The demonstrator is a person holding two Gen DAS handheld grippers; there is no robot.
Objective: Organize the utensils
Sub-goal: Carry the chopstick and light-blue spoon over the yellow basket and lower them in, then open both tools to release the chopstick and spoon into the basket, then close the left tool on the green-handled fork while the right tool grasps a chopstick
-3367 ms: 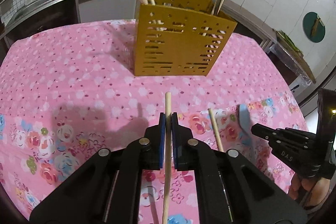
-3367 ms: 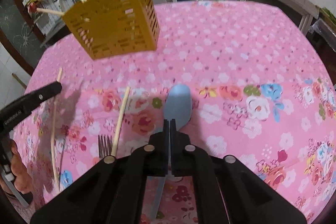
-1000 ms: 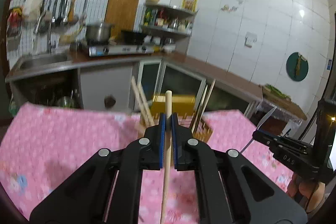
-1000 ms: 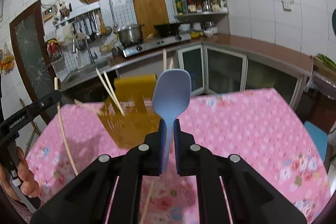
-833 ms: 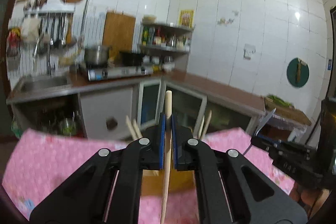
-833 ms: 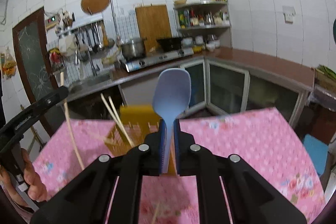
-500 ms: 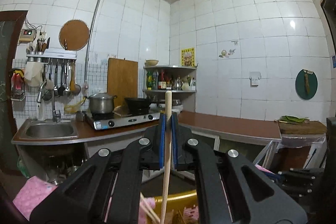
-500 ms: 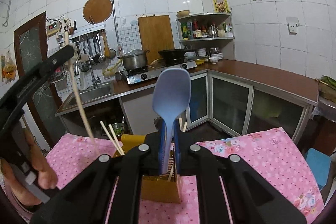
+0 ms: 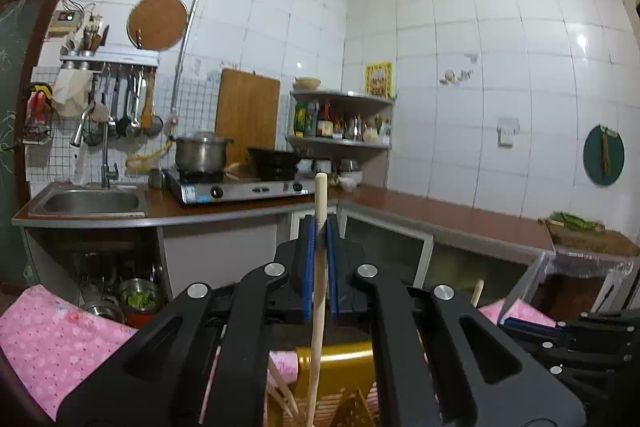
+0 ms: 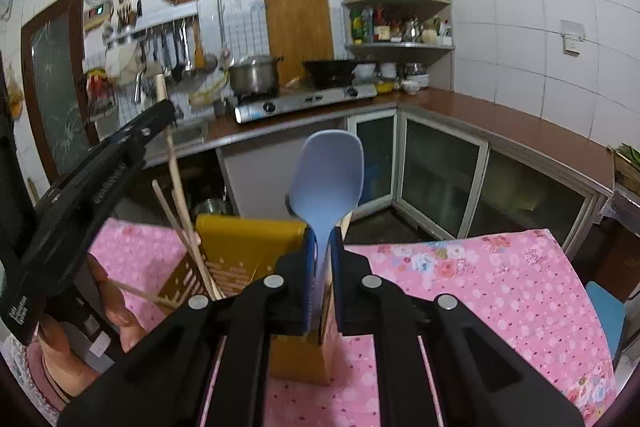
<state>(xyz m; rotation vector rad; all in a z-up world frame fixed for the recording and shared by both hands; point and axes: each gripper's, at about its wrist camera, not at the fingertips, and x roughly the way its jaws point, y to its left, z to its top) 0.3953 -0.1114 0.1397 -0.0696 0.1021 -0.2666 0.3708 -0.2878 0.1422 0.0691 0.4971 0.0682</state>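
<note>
Mostly hidden in the left wrist view: pink floral tablecloth (image 9: pixel 60 343) cut to a corner at lower left, yellow utensil holder (image 9: pixel 340 367) reduced to its rim and a slotted wall below the black arms. Far more visible from the right wrist: holder (image 10: pixel 248 251) standing upright on the cloth (image 10: pixel 500 291), front wall partly blocked by the right gripper (image 10: pixel 320 267). Inside it, several wooden chopsticks (image 10: pixel 188 239) leaning left; compartment hard to tell. Left gripper (image 9: pixel 319 251) clenched on a chopstick (image 9: pixel 318 267), held upright over the holder, lower end lost at the frame edge. Right gripper clamped on the neck of a blue spoon (image 10: pixel 328 179), bowl up, just in front of the holder.
</note>
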